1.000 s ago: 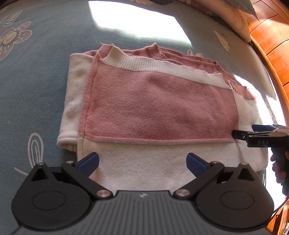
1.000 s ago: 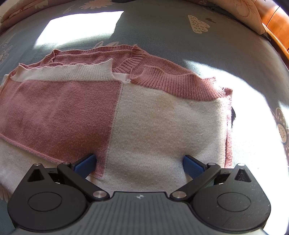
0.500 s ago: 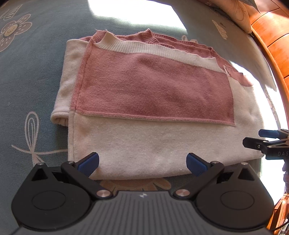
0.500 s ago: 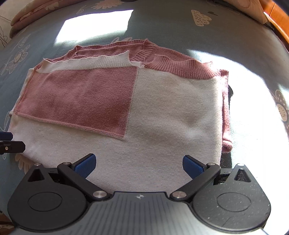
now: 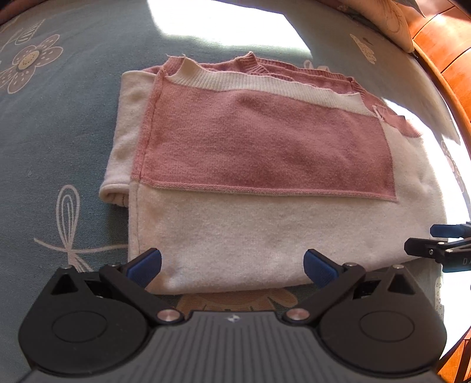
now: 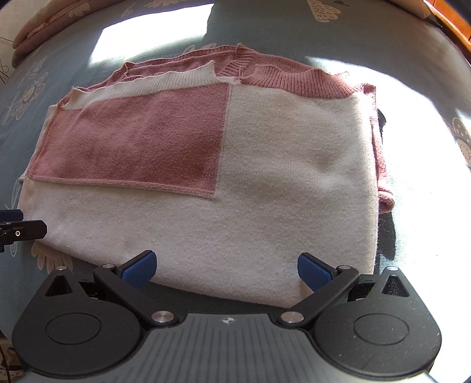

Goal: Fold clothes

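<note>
**Pink-and-cream sweater folded on bedspread; both grippers empty**

Blue-grey bedspread (image 5: 59,123), printed with flowers and kitchen motifs, covered the whole work surface and carried patches of strong sunlight. The sweater (image 5: 265,165) lay on it as a compact rectangle of several layers, cream below and a pink panel on top, with ribbed collar edges showing along the far side.

Step in hand, as judged: the fold looked complete or nearly so, with neither tool touching the cloth. The left gripper (image 5: 232,263) stood wide open at the sweater's near edge, holding nothing. The right gripper (image 6: 225,265) was likewise spread wide and empty at the same edge, further along it.

Next move, as judged: either a final halving, which would call for both tools to pinch the near edge through all layers and carry it to the far side together, or setting the bundle aside. The knit looked soft and likely to slip apart if gripped by one layer only.

View differences: the left wrist view alone showed the orange wooden bed frame (image 5: 441,44) and a rolled cream fold at the sweater's left side. The right wrist view alone showed pink layers protruding at the right edge and a pillow (image 6: 50,26) at the far left.
</note>
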A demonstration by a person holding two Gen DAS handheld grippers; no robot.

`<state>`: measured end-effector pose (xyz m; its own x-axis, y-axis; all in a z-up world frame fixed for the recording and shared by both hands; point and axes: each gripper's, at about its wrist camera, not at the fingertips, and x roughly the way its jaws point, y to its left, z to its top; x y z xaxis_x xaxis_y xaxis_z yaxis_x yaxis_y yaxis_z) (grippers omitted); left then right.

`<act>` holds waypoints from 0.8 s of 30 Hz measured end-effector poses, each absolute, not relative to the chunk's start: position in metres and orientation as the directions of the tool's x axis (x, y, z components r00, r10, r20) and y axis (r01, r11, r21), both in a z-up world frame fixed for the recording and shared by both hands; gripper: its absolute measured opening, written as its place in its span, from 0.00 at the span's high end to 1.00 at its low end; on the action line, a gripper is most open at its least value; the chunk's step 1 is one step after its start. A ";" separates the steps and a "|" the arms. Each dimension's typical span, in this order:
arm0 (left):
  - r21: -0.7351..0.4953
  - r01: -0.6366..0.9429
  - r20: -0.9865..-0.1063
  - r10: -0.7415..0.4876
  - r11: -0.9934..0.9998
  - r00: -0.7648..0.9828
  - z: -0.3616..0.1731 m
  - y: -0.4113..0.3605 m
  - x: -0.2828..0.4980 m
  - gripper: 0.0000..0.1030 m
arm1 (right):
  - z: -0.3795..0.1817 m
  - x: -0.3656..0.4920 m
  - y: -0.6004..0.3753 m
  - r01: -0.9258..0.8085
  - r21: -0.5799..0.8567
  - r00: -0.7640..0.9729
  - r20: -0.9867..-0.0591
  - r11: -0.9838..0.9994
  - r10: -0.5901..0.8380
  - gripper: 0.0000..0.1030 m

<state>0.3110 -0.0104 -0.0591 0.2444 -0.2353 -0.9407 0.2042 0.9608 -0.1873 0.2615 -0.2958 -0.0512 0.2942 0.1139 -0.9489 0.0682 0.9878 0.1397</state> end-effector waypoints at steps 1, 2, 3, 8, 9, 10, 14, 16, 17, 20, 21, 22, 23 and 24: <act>-0.194 0.195 -0.944 -0.237 0.961 0.231 -0.063 -0.008 0.313 0.01 | -0.051 0.261 -0.297 0.072 0.136 0.295 -0.949 0.988 0.109 0.00; -0.203 0.187 -0.943 -0.243 0.961 0.226 -0.064 -0.006 0.314 0.02 | -0.051 0.261 -0.298 0.080 0.132 0.294 -0.950 0.988 0.103 0.00; -0.210 0.187 -0.940 -0.250 0.960 0.230 -0.062 -0.005 0.314 0.02 | -0.052 0.260 -0.300 0.089 0.130 0.289 -0.952 0.987 0.100 0.00; -0.193 0.221 -0.927 -0.251 0.956 0.279 -0.051 -0.005 0.313 0.02 | -0.048 0.255 -0.303 0.118 0.141 0.306 -0.947 0.983 0.099 0.00; -0.197 0.215 -0.933 -0.250 0.957 0.260 -0.055 -0.004 0.314 0.02 | -0.047 0.254 -0.301 0.120 0.141 0.306 -0.947 0.983 0.099 0.00; -0.204 0.202 -0.939 -0.250 0.958 0.238 -0.059 -0.002 0.316 0.02 | -0.047 0.254 -0.300 0.119 0.140 0.303 -0.948 0.983 0.099 0.00; -0.220 0.186 -0.933 -0.262 0.958 0.248 -0.056 0.003 0.314 0.02 | -0.042 0.253 -0.289 0.100 0.147 0.320 -0.941 0.984 0.108 0.00; -0.207 0.198 -0.930 -0.255 0.958 0.266 -0.050 0.003 0.315 0.02 | -0.040 0.252 -0.285 0.085 0.162 0.329 -0.936 0.983 0.126 0.00; -0.199 0.201 -0.930 -0.250 0.959 0.270 -0.048 0.004 0.315 0.02 | -0.041 0.252 -0.282 0.079 0.178 0.328 -0.934 0.981 0.143 0.00; -0.202 0.183 -0.927 -0.248 0.962 0.280 -0.045 0.008 0.323 0.02 | -0.055 0.252 -0.274 0.087 0.199 0.285 -0.944 0.976 0.167 0.00; -0.203 0.176 -0.926 -0.247 0.963 0.285 -0.043 0.010 0.326 0.02 | -0.060 0.251 -0.271 0.094 0.200 0.269 -0.948 0.975 0.168 0.00; -0.200 0.171 -0.925 -0.244 0.965 0.292 -0.041 0.012 0.329 0.02 | -0.065 0.251 -0.271 0.111 0.182 0.249 -0.957 0.977 0.150 0.00; -0.196 0.167 -0.924 -0.239 0.966 0.299 -0.040 0.013 0.332 0.02 | -0.070 0.250 -0.270 0.127 0.164 0.229 -0.964 0.978 0.132 0.00; -0.191 0.167 -0.922 -0.235 0.967 0.307 -0.038 0.014 0.334 0.02 | -0.068 0.248 -0.270 0.134 0.168 0.244 -0.961 0.977 0.132 0.00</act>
<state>0.3343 0.0145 -0.0378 0.3073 -0.2352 -0.9221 0.1668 0.9673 -0.1911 0.2476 -0.2696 -0.0683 0.2435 0.1321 -0.9609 0.1344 0.9765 0.1683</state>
